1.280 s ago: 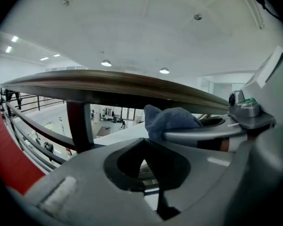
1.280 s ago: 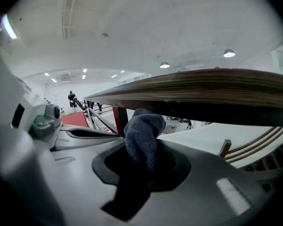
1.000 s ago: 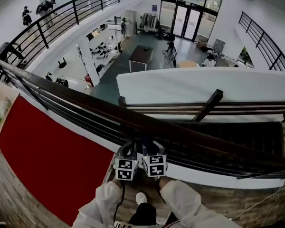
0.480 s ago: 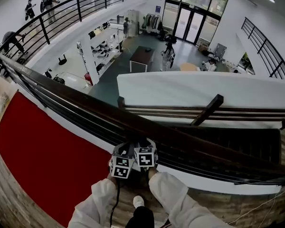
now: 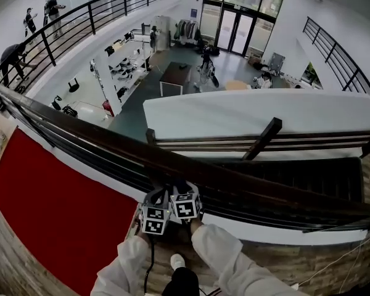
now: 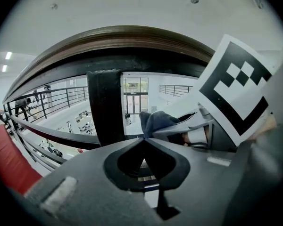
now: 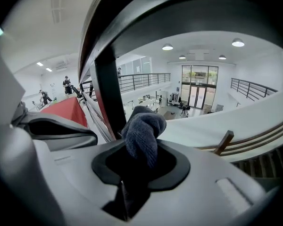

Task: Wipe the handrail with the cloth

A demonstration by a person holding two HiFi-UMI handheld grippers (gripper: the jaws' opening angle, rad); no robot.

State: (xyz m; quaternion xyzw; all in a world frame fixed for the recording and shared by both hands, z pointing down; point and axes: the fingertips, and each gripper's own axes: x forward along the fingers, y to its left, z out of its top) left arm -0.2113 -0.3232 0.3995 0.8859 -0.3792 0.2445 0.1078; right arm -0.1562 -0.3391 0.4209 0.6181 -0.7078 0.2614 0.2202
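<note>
Grey knit cloth pinched by right gripper | left gripper closed | wooden handrail

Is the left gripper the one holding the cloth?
No: the left gripper is shut on nothing, while the cloth sits pinched in the right gripper.

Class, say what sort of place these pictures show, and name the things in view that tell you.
Probably an upper-floor balcony overlooking a large indoor hall. The signs are the handrail right in front, the glass entrance doors far below, and a railed gallery along the left wall.
</note>
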